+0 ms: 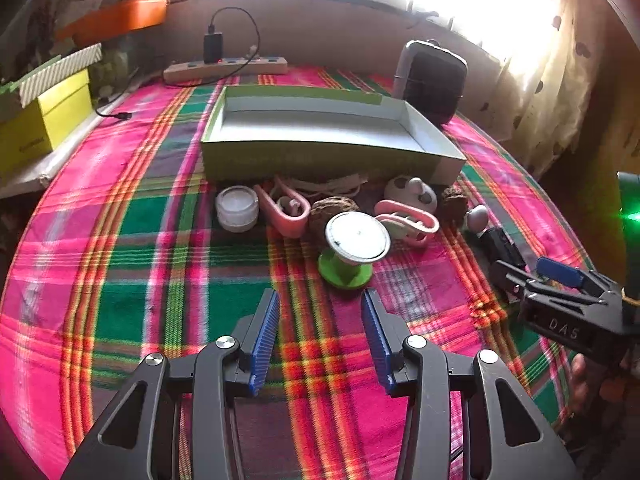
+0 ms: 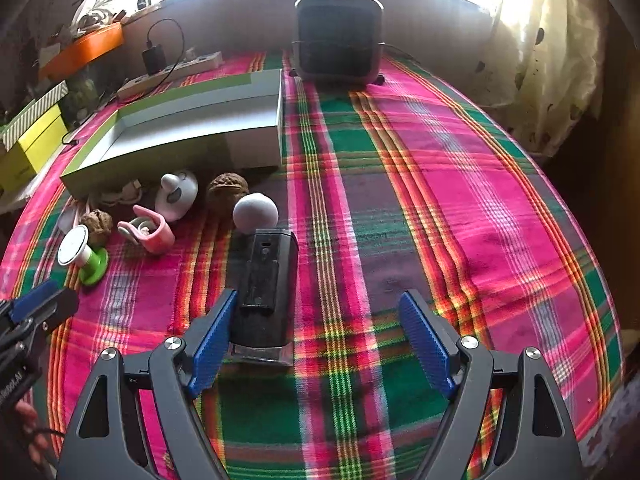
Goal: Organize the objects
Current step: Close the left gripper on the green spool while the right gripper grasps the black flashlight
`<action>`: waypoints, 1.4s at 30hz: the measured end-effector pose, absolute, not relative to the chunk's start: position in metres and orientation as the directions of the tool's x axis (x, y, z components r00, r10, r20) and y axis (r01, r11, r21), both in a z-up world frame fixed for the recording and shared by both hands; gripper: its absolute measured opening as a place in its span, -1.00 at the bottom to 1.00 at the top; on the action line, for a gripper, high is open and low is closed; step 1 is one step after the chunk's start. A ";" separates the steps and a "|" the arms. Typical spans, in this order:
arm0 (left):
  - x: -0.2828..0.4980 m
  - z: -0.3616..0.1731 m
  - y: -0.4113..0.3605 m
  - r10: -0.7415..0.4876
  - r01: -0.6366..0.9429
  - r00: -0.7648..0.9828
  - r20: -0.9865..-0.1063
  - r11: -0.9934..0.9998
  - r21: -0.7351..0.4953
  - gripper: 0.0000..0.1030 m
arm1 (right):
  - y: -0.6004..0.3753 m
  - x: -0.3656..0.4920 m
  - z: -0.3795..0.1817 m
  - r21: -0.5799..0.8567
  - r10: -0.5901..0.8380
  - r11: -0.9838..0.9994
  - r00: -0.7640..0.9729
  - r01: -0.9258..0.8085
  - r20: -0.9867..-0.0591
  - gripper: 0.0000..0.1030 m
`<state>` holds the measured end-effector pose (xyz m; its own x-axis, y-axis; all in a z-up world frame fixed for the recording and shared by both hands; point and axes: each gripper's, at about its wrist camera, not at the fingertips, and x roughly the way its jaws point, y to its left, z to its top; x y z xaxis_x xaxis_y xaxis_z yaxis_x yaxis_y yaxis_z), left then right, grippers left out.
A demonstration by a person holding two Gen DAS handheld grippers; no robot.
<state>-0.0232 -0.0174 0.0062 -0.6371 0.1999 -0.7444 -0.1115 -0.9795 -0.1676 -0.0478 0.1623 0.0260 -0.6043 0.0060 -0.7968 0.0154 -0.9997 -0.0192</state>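
A shallow green-sided box [image 1: 320, 152] stands open on the plaid cloth. In front of it lie a white jar [image 1: 237, 208], two pink clips [image 1: 286, 210], two walnuts [image 1: 332, 210], a green spool with a white top [image 1: 356, 240], a white figure [image 1: 410, 192], a grey egg [image 1: 477, 218] and a black device [image 1: 504, 246]. My left gripper [image 1: 321, 296] is open just short of the spool, holding nothing. My right gripper [image 2: 316, 298] is open; the black device [image 2: 264, 280] lies against its left finger, inside the gap. The grey egg [image 2: 255, 210] sits just beyond the device.
A black heater [image 2: 338, 36] stands at the back by the window. A power strip with a charger [image 1: 224, 68] lies behind the box. A yellow box [image 1: 44, 120] sits on a ledge at the left. A curtain [image 2: 560, 60] hangs at the right.
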 end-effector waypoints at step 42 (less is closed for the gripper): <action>-0.064 0.007 0.000 0.148 -0.134 -0.635 -0.758 -0.988 -0.080 -0.41 | 0.165 -0.055 0.027 0.011 -0.121 -0.985 -0.642 0.173 -0.757 -0.30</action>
